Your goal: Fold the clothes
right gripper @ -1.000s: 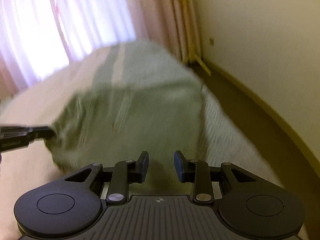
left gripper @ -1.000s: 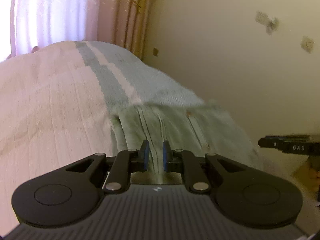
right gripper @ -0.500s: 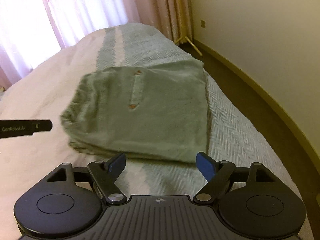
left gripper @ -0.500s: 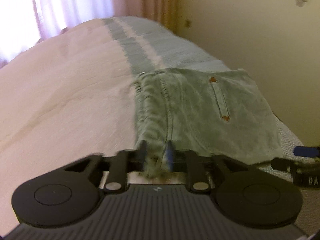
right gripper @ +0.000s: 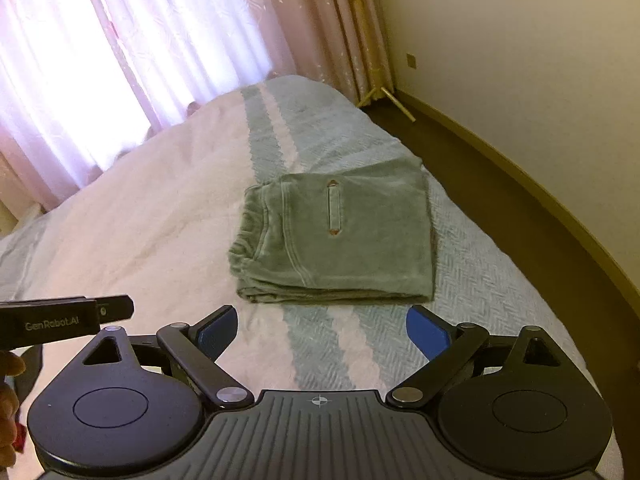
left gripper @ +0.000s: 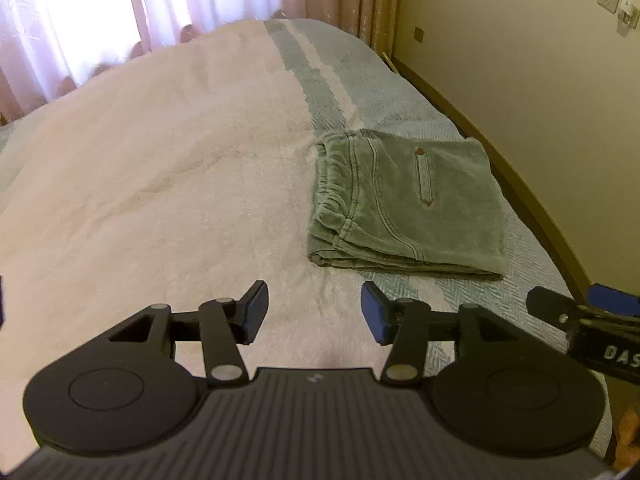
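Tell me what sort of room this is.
Most likely a bedroom: a wide bed with a pink and pale green bedspread, sheer pink curtains over a bright window, and folded green fabric trousers lying on the bed.

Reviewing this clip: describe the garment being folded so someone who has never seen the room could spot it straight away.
Start at the bed, covered in a pale pink blanket with a blue-green striped section along the side nearest the wall. On that striped section lie the folded trousers, a neat rectangle. They are the only loose item on the bed: dull green, with a narrow slit pocket on top and a gathered waistband at one end.
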Available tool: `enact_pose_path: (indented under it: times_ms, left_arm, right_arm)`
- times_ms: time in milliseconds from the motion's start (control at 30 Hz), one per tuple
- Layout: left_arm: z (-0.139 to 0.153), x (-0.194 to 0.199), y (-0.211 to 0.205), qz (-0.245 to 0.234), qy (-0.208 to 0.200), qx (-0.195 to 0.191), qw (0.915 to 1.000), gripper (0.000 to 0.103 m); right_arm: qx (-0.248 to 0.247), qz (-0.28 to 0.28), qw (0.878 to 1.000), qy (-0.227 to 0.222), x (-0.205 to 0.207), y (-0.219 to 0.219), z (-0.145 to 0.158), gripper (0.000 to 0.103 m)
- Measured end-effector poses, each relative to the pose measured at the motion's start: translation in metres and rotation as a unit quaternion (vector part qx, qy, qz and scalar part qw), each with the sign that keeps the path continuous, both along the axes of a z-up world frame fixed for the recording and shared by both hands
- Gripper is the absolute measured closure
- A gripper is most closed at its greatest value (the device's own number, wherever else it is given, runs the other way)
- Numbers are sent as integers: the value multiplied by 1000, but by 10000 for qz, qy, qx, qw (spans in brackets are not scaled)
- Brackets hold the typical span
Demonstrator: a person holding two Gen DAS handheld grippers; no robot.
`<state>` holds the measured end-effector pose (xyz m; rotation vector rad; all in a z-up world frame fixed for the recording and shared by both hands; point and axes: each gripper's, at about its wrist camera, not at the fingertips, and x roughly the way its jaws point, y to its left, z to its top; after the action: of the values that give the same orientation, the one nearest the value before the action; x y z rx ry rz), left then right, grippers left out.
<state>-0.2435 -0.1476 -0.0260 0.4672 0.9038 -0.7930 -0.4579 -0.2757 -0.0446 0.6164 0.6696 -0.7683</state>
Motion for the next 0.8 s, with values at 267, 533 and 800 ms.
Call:
enact_pose_path:
  times_ms: [267,533,800]
  left_arm:
    - [60,-35,24,-256,-705,-318,9967,19]
    - [79,-52,35,-494,-539,-347,9967,18]
    - [86,-57,38,-398,-544,-285,9973,18]
  right_arm:
    - [-315,-226,9990,243,-11,25,47,0]
    - [-500,-451,9964,513,-14,36,63,0]
    - [-366,-361,9975,483,-13,38,66,0]
